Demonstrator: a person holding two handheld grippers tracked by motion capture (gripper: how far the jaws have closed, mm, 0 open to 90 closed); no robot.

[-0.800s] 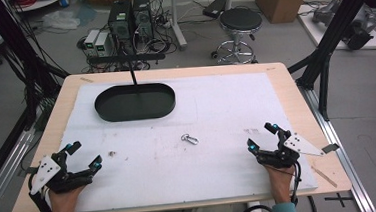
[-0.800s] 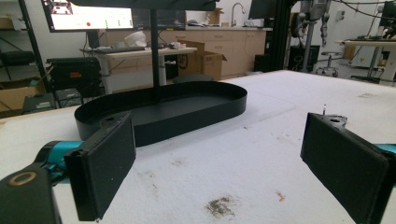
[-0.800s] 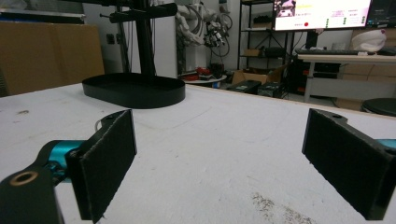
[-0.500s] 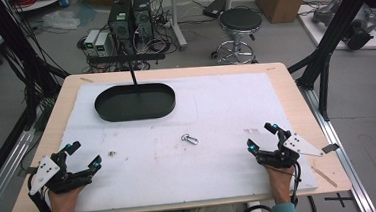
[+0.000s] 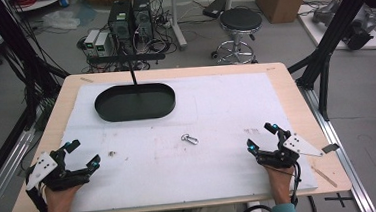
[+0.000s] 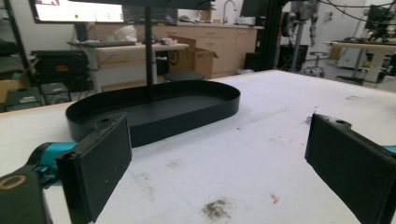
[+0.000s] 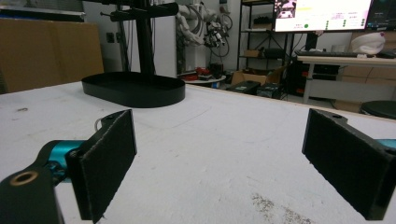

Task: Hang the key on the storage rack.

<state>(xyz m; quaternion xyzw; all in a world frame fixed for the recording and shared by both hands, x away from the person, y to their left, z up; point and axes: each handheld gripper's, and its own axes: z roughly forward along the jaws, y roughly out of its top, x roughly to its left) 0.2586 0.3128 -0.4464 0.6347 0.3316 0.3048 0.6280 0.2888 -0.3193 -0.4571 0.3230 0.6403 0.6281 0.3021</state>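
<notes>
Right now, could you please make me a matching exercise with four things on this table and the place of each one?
Things:
1. black oval tray
2. small metal clip
3. left gripper
4. right gripper

Places:
A. near right edge of the table
B. middle of the white mat
C. far left part of the mat
D. near left edge of the table

Pairs: 1-C, 2-B, 3-D, 4-A

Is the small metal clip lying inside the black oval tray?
No, the small metal clip lies on the white table cover, apart from the black oval tray, which looks empty in the high view.
</notes>
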